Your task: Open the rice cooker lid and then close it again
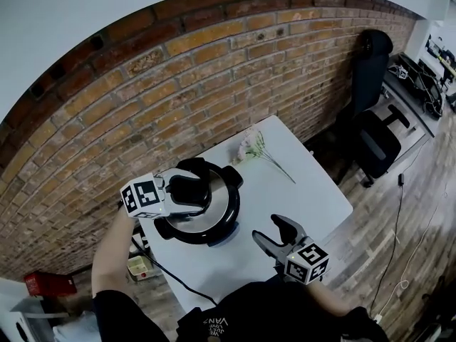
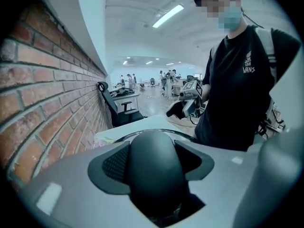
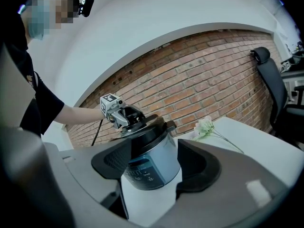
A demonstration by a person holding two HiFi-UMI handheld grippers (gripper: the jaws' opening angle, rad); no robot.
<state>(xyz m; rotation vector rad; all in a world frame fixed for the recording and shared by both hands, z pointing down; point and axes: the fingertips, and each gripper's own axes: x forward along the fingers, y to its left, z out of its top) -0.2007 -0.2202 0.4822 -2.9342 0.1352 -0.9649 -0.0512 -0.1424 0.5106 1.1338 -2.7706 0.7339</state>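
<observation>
A black and silver rice cooker stands on the white table, close to the brick wall. My left gripper reaches over it from the left and is shut on the black lid handle, which fills the gap between the jaws. In the right gripper view the lid looks slightly tilted on the cooker body; I cannot tell whether it is lifted clear. My right gripper hangs open a little to the right of the cooker, touching nothing.
A pale flower sprig lies on the table beyond the cooker. A black power cord runs off the near table edge. A black office chair stands at the right. Small boxes sit on the floor at the left.
</observation>
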